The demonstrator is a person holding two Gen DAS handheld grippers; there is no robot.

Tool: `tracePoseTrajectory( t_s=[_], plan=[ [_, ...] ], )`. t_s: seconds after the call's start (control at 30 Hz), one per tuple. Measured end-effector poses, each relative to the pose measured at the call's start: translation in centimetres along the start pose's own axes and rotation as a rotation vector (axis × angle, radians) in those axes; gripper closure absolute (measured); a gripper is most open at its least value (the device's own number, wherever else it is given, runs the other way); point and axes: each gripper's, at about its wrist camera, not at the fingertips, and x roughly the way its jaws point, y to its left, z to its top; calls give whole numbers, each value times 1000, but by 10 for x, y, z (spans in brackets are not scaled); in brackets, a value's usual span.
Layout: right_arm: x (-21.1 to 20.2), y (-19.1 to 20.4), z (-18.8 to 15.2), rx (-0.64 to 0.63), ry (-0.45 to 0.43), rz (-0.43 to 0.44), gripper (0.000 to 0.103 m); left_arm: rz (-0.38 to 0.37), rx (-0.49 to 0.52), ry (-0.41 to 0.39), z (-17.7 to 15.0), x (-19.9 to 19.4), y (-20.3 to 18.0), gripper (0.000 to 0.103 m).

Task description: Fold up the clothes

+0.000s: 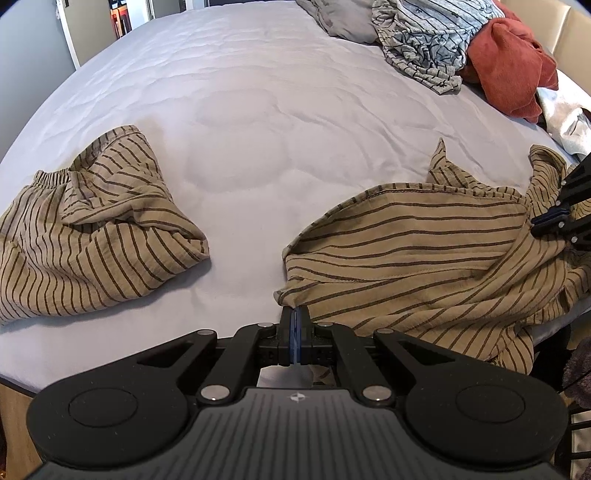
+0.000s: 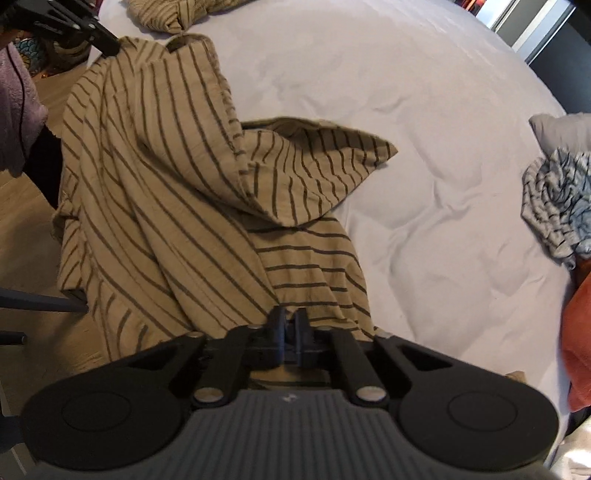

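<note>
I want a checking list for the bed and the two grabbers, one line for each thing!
Surface: bed sheet, pale, wrinkled.
Job's things: striped tan garment, crumpled, hanging partly over the bed edge; second striped tan piece, bunched, apart from it.
Clutter: pile at the far corner: grey cloth, grey patterned garment, rust-red cloth, white cloth.
Grippers: left gripper shut on the garment's near corner; right gripper shut on its other end.
Cables: nothing seen.
Surroundings: wooden floor, purple fleece.

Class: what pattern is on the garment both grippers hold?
Tan garment with dark stripes; clearest in right wrist view.
</note>
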Motion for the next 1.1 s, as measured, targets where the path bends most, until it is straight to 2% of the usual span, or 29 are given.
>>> tracePoseTrajectory(
  t_s=[0.17, 0.27, 0.37, 0.47, 0.6, 0.77, 0.9, 0.93, 0.97, 1.0, 1.03, 1.1],
  plan=[
    [-39, -9, -6, 61, -96, -51, 99, -14, -10, -34, 2, -7, 0, 103],
    [-69, -18, -17, 134, -169, -105, 101, -61, -18, -81, 3, -14, -2, 103],
    [-93, -29, -33, 211, -199, -204, 103, -128, 14, -137, 5, -23, -11, 103],
    [-108, -42, -58, 305, -197, -253, 103, -188, 83, -165, 6, -28, -26, 103],
    [-112, -38, -82, 320, -216, -232, 98, -157, 155, -144, 3, -26, -42, 103],
    [-96, -26, -66, 249, -227, -193, 97, -133, 129, -138, 6, -26, -42, 103],
    [-76, -18, -39, 172, -227, -146, 95, -114, 107, -136, 8, -27, -37, 103],
    [-71, -17, -32, 154, -222, -125, 84, -111, 104, -135, 8, -26, -37, 103],
    [-66, -16, -26, 139, -213, -108, 52, -107, 103, -134, 8, -26, -36, 103],
    [-61, -14, -21, 121, -209, -95, 40, -106, 103, -134, 9, -26, -36, 103],
    [-56, -12, -16, 102, -204, -82, 38, -104, 103, -134, 9, -26, -35, 103],
    [-45, -10, -7, 65, -184, -65, 40, -102, 101, -136, 9, -27, -34, 103]
  ],
)
